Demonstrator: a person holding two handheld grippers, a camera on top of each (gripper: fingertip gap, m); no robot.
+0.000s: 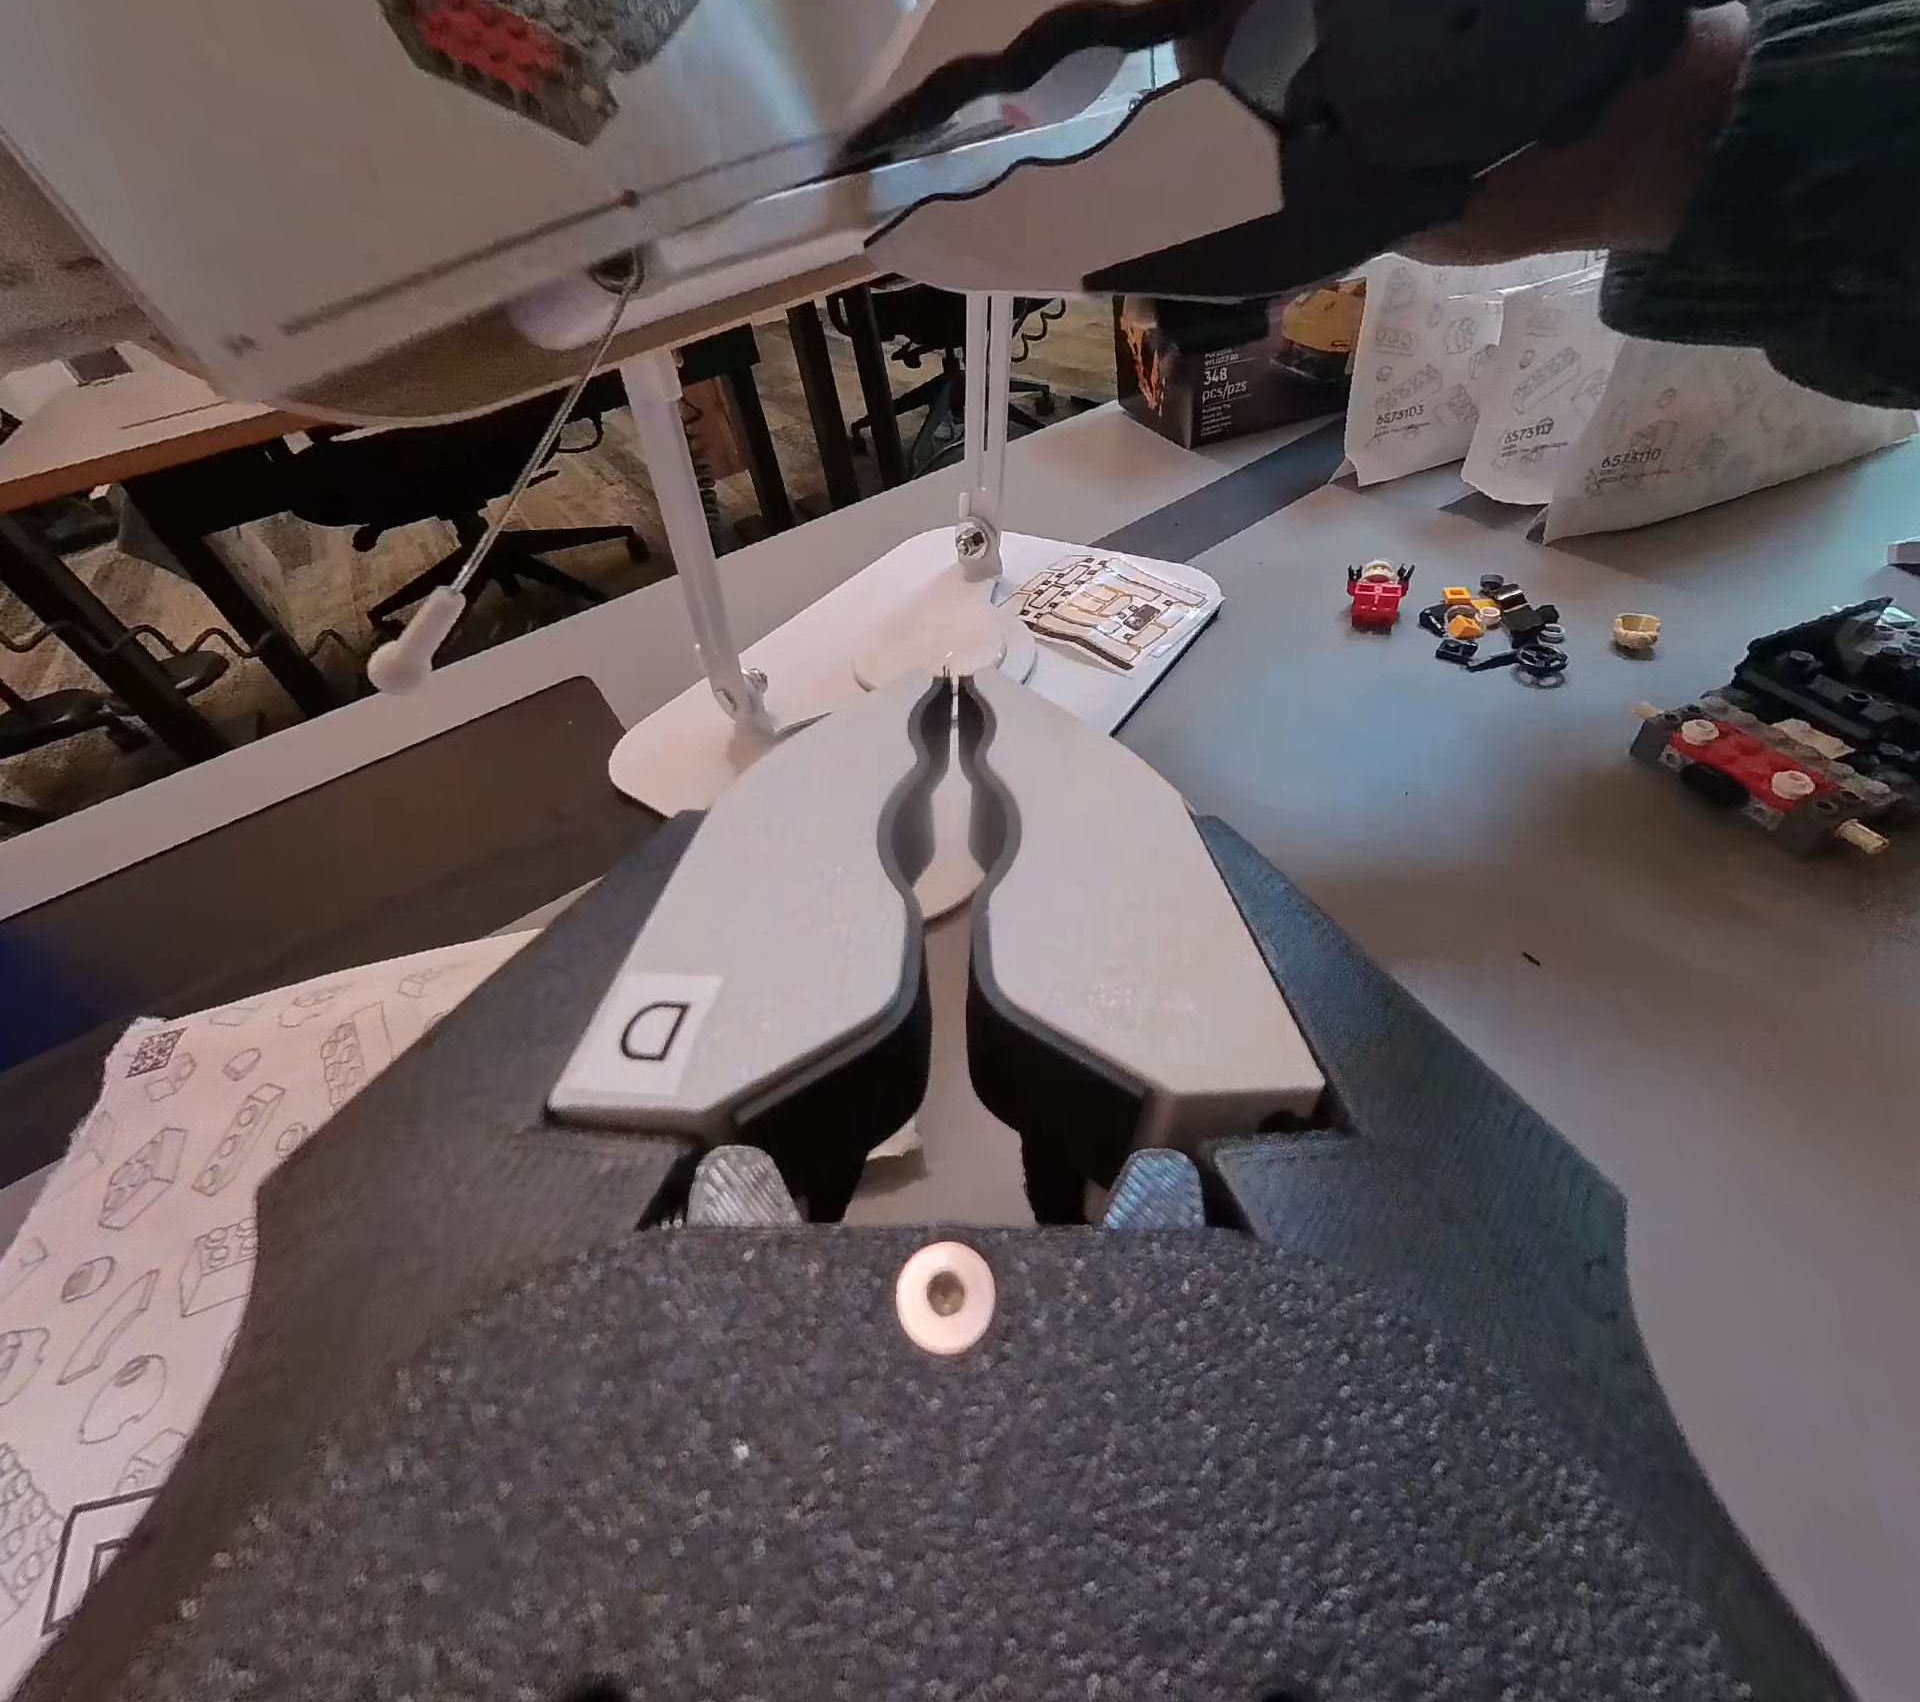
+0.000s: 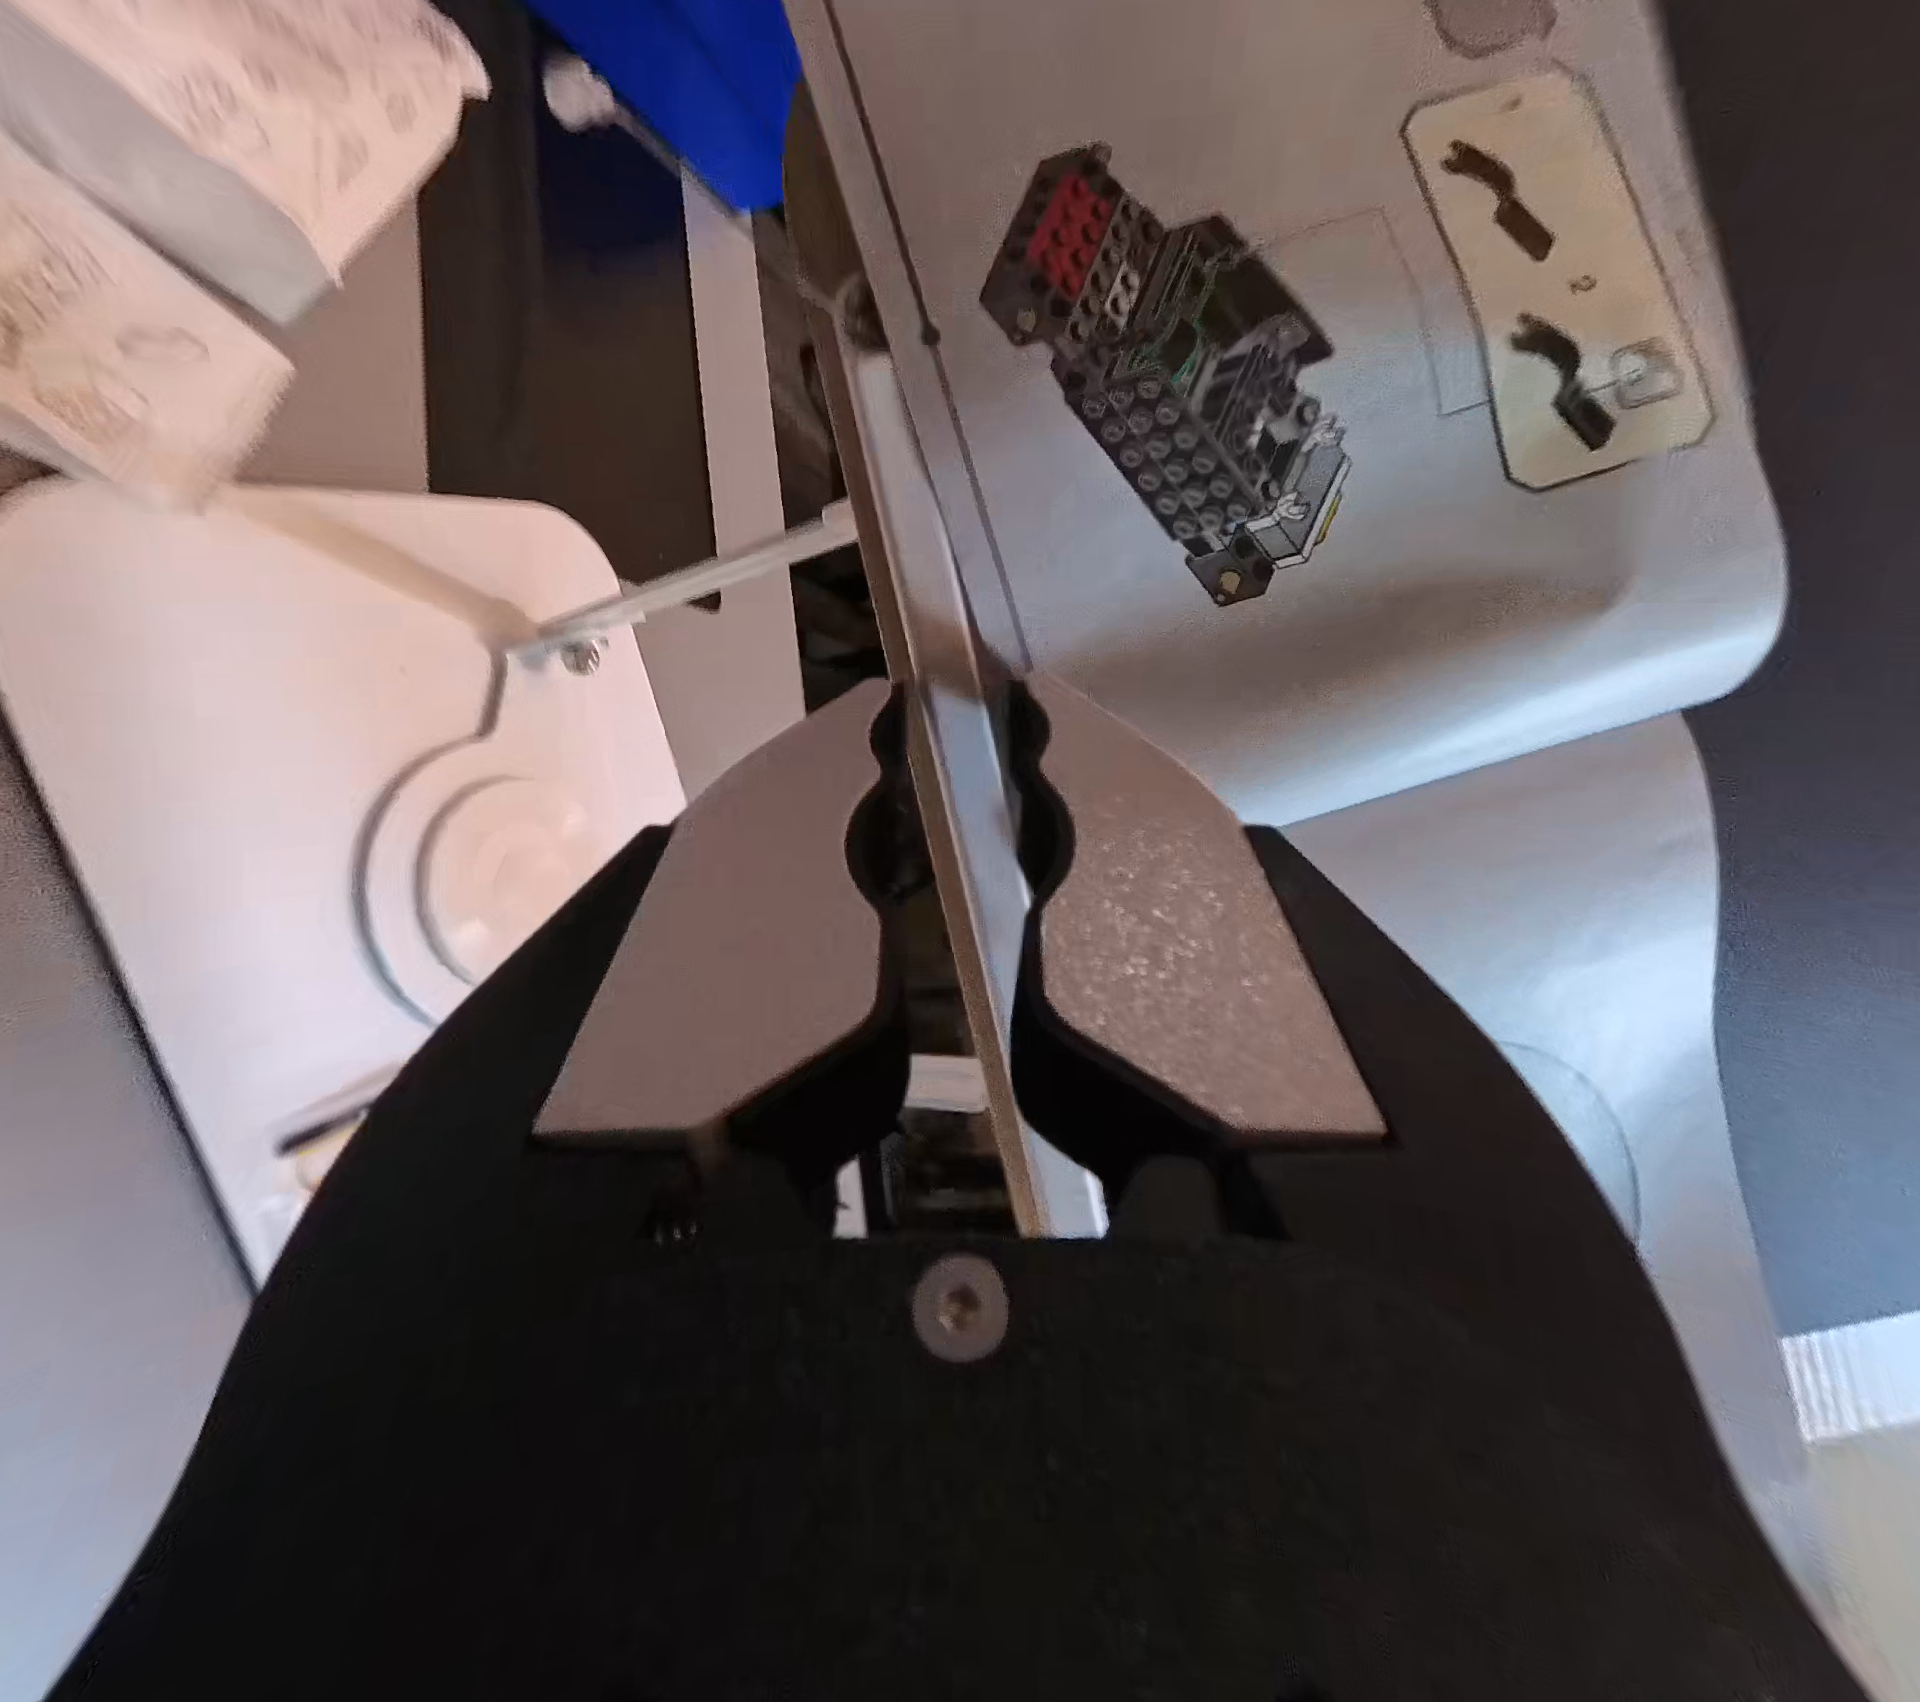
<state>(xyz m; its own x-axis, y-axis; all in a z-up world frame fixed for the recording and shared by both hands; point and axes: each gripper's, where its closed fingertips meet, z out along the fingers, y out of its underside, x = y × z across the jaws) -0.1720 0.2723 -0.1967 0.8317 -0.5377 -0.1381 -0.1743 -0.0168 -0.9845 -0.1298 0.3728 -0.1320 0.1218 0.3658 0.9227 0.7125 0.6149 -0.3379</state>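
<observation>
Fingers (image 1: 831, 873) of the left gripper (image 1: 954, 696), grey plates with black wavy pads, pressed together at the tips with nothing between them; it hangs over the white flat base plate of a book stand (image 1: 1081, 603), nearest the round disc on that base. White paper bag printed with brick outlines (image 1: 156, 1237) lies under its left flank.

Right gripper (image 2: 961, 707), black body with grey finger plates, pinching the edge of a white instruction booklet with a printed picture of a dark brick vehicle (image 2: 1195, 405). The booklet's edge runs lengthwise down the slot between the two fingers, from their roots out past the tips and on away from the gripper; the left pad looks to bear on the edge, and contact at the right pad cannot be told for sure. The open page spreads to the right of the fingers and curls over. In the left wrist view the same gripper (image 1: 894, 198) enters from upper right, its fingers closed over the booklet's lower edge, which sits raised on the stand's two white struts (image 1: 675, 530).

Farther off on the grey table (image 1: 1403, 873): partly built black and red brick vehicle (image 1: 1787, 759), small red brick figure (image 1: 1377, 598), scatter of small black and orange brick parts (image 1: 1496, 624), more white printed bags (image 1: 1507, 395), dark cardboard box (image 1: 1216, 374)
</observation>
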